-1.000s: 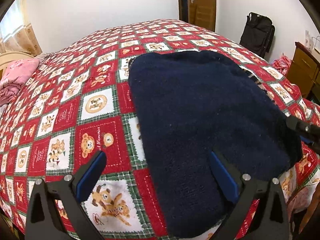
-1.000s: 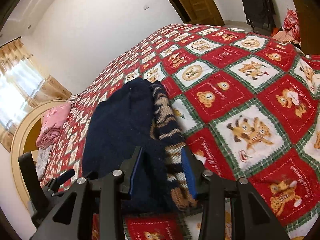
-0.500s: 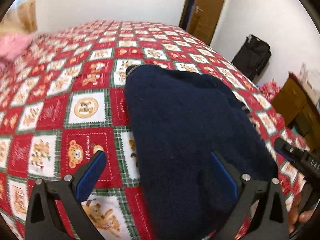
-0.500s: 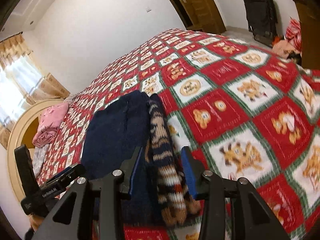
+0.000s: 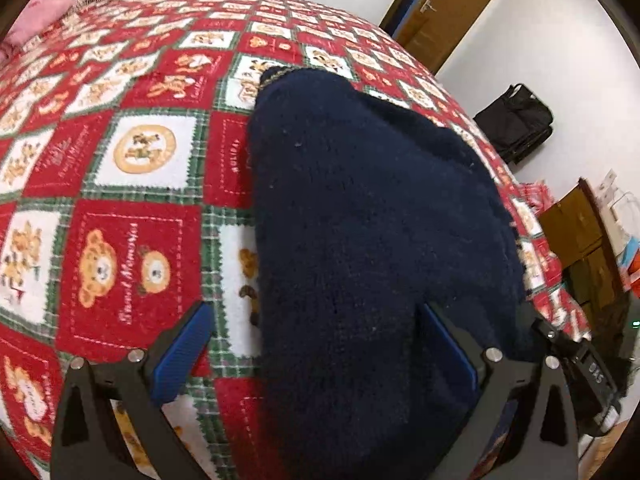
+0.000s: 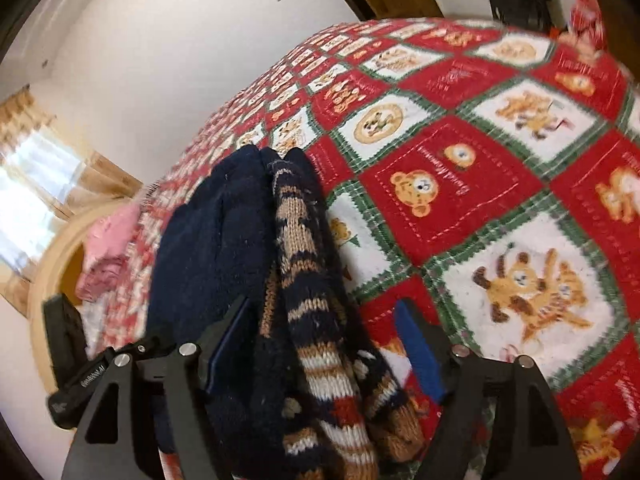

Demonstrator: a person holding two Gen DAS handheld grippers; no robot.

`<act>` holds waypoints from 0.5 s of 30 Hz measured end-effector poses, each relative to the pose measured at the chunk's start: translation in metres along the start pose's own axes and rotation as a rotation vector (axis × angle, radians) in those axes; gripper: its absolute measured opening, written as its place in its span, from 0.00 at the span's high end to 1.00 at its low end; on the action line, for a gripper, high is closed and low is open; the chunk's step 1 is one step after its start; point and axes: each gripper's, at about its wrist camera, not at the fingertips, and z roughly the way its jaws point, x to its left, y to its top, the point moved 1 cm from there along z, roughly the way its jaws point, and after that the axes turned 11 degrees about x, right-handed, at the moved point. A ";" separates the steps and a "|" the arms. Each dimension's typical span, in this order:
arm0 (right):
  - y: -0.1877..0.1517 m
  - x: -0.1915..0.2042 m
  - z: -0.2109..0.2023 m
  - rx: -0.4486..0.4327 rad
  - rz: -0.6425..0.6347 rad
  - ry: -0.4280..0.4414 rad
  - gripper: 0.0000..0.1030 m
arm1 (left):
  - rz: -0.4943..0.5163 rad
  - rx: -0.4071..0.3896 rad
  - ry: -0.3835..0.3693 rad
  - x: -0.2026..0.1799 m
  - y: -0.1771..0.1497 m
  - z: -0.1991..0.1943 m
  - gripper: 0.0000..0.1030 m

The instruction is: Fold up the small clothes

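A small navy knit sweater point(image 5: 372, 216) lies folded on the bed, its plain dark side up. In the right wrist view it point(image 6: 224, 240) shows a tan and white striped edge point(image 6: 304, 280) along its right side. My left gripper point(image 5: 316, 344) is open, its jaws wide apart over the sweater's near left edge. My right gripper point(image 6: 324, 348) is open, its jaws on either side of the striped edge at the near end. Neither one holds the cloth.
The bed carries a red, white and green teddy-bear quilt point(image 5: 120, 184). Pink clothes point(image 6: 108, 252) lie by the wooden headboard. A black bag point(image 5: 516, 120), a wooden door point(image 5: 444, 8) and a wooden cabinet point(image 5: 580, 232) stand past the bed's far side.
Both grippers have moved closer over the sweater. The right gripper's jaws have opened wider around the striped edge. The left gripper's view has swung to the right.
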 end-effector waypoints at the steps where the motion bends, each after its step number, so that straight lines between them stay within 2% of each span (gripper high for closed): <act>1: 0.002 -0.001 0.003 -0.002 0.012 0.032 0.28 | -0.009 0.006 -0.025 0.002 0.001 0.001 0.00; 4: 0.001 0.004 0.014 0.018 0.000 0.078 0.28 | -0.049 -0.008 -0.078 0.008 0.000 0.004 0.00; 9: -0.008 0.023 0.018 0.024 -0.145 -0.039 0.26 | 0.027 -0.007 -0.073 -0.002 -0.005 0.006 0.00; 13: -0.002 0.006 0.014 0.004 -0.062 0.020 0.26 | 0.029 -0.012 -0.141 0.007 -0.005 0.005 0.00; 15: -0.002 0.006 0.015 0.009 -0.074 0.025 0.26 | 0.012 -0.014 -0.179 0.012 -0.003 0.004 0.00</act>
